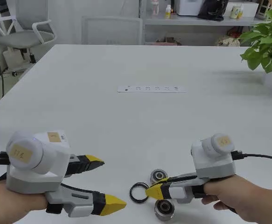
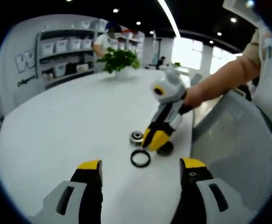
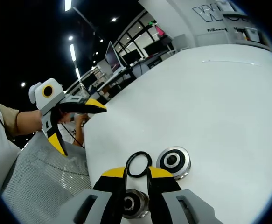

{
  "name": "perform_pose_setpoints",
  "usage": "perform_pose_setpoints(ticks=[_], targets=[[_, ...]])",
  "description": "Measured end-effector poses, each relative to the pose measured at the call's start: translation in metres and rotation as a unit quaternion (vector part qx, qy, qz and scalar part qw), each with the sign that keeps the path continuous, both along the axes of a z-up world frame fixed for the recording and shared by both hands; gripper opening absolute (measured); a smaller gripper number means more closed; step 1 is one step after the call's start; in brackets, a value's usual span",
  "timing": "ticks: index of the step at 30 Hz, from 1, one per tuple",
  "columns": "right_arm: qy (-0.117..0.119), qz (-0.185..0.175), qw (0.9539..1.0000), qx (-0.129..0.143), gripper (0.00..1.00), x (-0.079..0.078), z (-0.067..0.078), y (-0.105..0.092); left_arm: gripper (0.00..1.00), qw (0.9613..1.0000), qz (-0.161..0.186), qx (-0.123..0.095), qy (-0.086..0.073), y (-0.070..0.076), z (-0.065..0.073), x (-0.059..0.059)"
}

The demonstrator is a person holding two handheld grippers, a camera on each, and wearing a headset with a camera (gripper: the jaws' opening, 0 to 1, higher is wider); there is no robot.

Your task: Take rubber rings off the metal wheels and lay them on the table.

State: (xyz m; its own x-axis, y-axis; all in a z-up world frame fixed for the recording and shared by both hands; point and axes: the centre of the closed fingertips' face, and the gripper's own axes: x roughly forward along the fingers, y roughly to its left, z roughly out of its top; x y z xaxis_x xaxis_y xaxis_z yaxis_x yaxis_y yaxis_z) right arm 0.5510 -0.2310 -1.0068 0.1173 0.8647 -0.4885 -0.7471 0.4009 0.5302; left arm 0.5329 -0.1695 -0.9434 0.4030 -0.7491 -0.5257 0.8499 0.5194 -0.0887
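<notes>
A black rubber ring (image 1: 139, 192) lies flat on the white table (image 1: 140, 126), near its front edge. My right gripper (image 1: 150, 191) is shut on the ring's near edge, which sits between its yellow tips in the right gripper view, ring (image 3: 138, 164), gripper (image 3: 137, 173). One metal wheel (image 1: 158, 176) stands just beyond the ring, also wheel (image 3: 174, 161) and wheel (image 2: 136, 136). A second wheel (image 1: 164, 209) lies under the right gripper, partly hidden. My left gripper (image 1: 104, 183) is open and holds nothing, a short way left of the ring (image 2: 140, 158).
A white power strip (image 1: 151, 88) lies mid-table. A potted plant (image 1: 266, 42) stands at the far right. Office chairs (image 1: 26, 28) and a shelf (image 1: 196, 21) are behind the table. A mesh chair back (image 2: 238, 140) is close to the near edge.
</notes>
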Motion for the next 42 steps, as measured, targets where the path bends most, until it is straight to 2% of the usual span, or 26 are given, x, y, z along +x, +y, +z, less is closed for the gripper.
perform_pose_setpoints(ticks=[5,16,21,25,30,37,42], targets=[[-0.006,-0.002,0.9999,0.011,0.2,0.0,0.011,-0.002,0.68,1.0,0.001,-0.001,0.0,0.001,0.002,0.0],[-0.054,-0.026,0.9977,0.031,0.29,0.006,0.04,-0.021,0.69,0.9999,0.009,-0.008,-0.003,0.002,0.01,-0.001],[-0.09,-0.026,0.9953,0.025,0.34,0.003,0.05,-0.035,0.7,0.9998,0.015,-0.011,-0.009,0.005,0.016,-0.001],[-0.105,-0.033,0.9936,0.026,0.39,-0.001,0.056,-0.047,0.71,0.9997,0.02,-0.014,-0.008,0.007,0.018,-0.003],[-0.13,-0.047,0.9902,0.019,0.49,-0.002,0.06,-0.061,0.72,0.9997,0.019,-0.009,-0.012,0.008,0.02,-0.01],[-0.158,-0.055,0.9858,0.01,0.59,-0.007,0.068,-0.078,0.75,0.9997,0.02,-0.001,-0.013,0.01,0.02,-0.014],[-0.178,-0.052,0.9827,0.0,0.63,-0.013,0.072,-0.086,0.77,0.9994,0.032,-0.008,-0.014,0.015,0.023,-0.015]])
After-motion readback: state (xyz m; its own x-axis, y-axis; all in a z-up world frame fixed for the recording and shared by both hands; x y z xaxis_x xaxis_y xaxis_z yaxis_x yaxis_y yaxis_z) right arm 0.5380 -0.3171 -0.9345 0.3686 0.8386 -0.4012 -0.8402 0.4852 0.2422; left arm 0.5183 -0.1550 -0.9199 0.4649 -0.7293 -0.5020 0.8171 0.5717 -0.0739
